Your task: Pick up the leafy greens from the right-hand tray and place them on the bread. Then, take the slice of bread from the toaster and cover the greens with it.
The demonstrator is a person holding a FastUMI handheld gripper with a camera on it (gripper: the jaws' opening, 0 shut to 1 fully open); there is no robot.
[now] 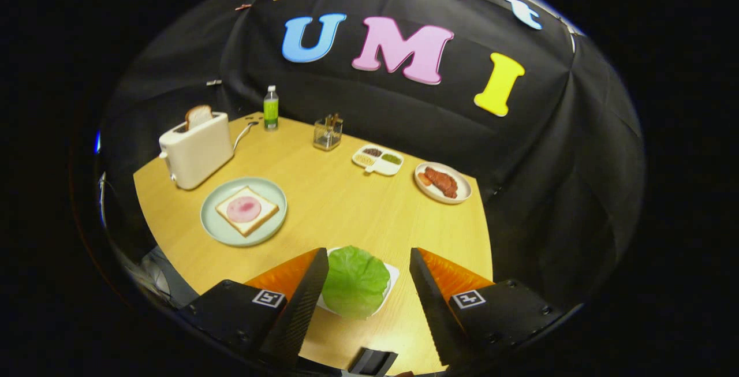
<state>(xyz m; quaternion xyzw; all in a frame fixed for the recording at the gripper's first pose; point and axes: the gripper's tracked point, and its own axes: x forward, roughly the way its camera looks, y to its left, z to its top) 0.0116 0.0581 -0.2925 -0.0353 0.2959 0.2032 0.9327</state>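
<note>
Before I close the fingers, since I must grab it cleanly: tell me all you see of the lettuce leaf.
The lettuce leaf is bright green, rounded and crinkled with pale veins, looking like plastic. It lies flat on a small white tray on the wooden table, covering most of it. It sits between the fingers of the open gripper, untouched.

The tabletop [346, 209] looks like pale wood laminate, smooth with a soft sheen. The toaster [196, 150] has a smooth, satin cream shell. The round plate [219, 224] appears glazed and glossy. The leafy greens [355, 282] look waxy, veined and crinkled. The small jar [327, 133] is clear, glass or plastic. The gripper [368, 261], fingers spread apart, has ribbed inner faces.
</note>
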